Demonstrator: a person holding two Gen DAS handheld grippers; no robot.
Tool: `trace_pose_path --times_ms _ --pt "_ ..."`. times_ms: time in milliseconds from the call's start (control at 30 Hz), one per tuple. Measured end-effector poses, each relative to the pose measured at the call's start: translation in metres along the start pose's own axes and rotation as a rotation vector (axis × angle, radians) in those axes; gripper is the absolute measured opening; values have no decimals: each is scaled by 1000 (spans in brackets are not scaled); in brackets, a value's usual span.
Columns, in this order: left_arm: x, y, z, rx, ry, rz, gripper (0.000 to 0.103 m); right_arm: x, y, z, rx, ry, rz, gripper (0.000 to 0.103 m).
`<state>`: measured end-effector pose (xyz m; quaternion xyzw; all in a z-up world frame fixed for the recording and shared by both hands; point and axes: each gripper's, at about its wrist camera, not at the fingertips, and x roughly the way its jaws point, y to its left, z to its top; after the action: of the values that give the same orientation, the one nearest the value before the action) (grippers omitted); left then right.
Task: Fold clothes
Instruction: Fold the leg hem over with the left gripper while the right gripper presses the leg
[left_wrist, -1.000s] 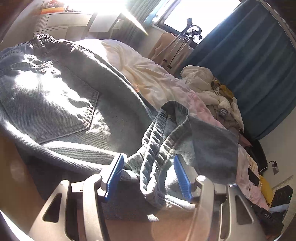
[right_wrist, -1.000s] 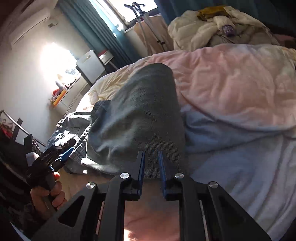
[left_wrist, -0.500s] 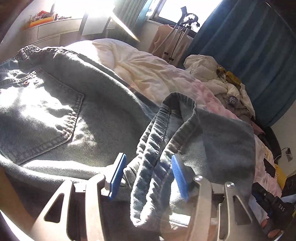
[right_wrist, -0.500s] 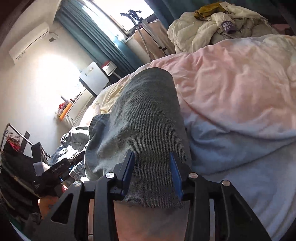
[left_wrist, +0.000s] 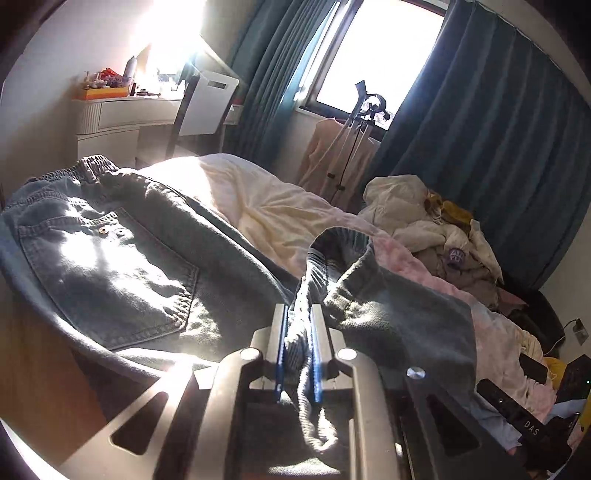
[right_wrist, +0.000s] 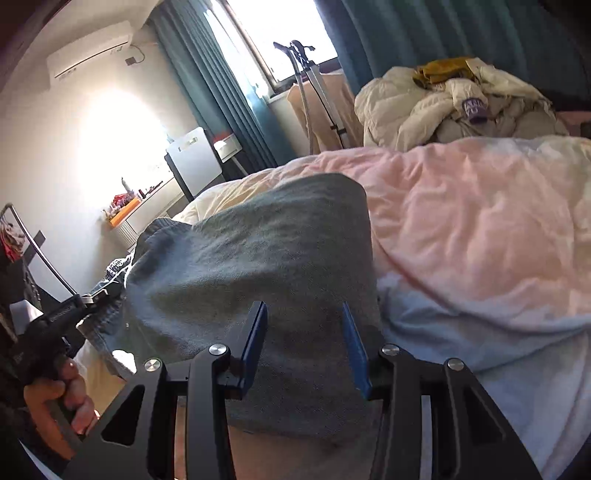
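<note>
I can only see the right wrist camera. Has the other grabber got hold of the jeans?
Observer: Yes. The left gripper is closing its jaws on the jeans' stretchy waistband, which is bunched between the blue pads.
Operator: Can you see a pocket? I can't!
Observer: Yes. A back pocket faces up in the sunshine, to the left of that gripper.
</note>
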<state>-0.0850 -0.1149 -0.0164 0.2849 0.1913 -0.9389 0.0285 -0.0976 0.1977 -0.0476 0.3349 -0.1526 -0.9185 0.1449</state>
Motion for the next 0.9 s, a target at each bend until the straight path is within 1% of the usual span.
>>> trace_pose_path --times_ms 33,100,133,200,267,400,533,633,800,867,900 --pt "1 5 -1 -15 9 21 11 -1 4 2 -7 -12 3 42" --pt "13 12 -5 -17 70 63 11 1 9 4 0 -21 19 42" --pt "21 15 -9 -15 102 83 11 7 8 3 4 -2 16 42" --pt "38 19 -17 -18 161 118 11 24 6 -3 0 62 -17 40" --pt "52 22 -23 -24 205 138 12 42 4 -12 -32 128 -46 40" --pt "62 21 -26 -6 220 150 12 67 -2 -27 -73 212 -73 40" --pt "47 23 -22 -49 200 112 12 64 -5 -26 -47 210 -61 40" --pt "23 21 -17 -84 156 61 13 60 -3 -26 -49 202 -70 40" --pt "-21 3 -12 -2 29 50 16 55 1 -27 -65 197 -88 40" --pt "-30 0 -8 1 -25 40 18 54 3 -28 -66 196 -91 40" --pt "-30 -2 -6 7 -37 29 20 53 3 -29 -65 196 -92 40"
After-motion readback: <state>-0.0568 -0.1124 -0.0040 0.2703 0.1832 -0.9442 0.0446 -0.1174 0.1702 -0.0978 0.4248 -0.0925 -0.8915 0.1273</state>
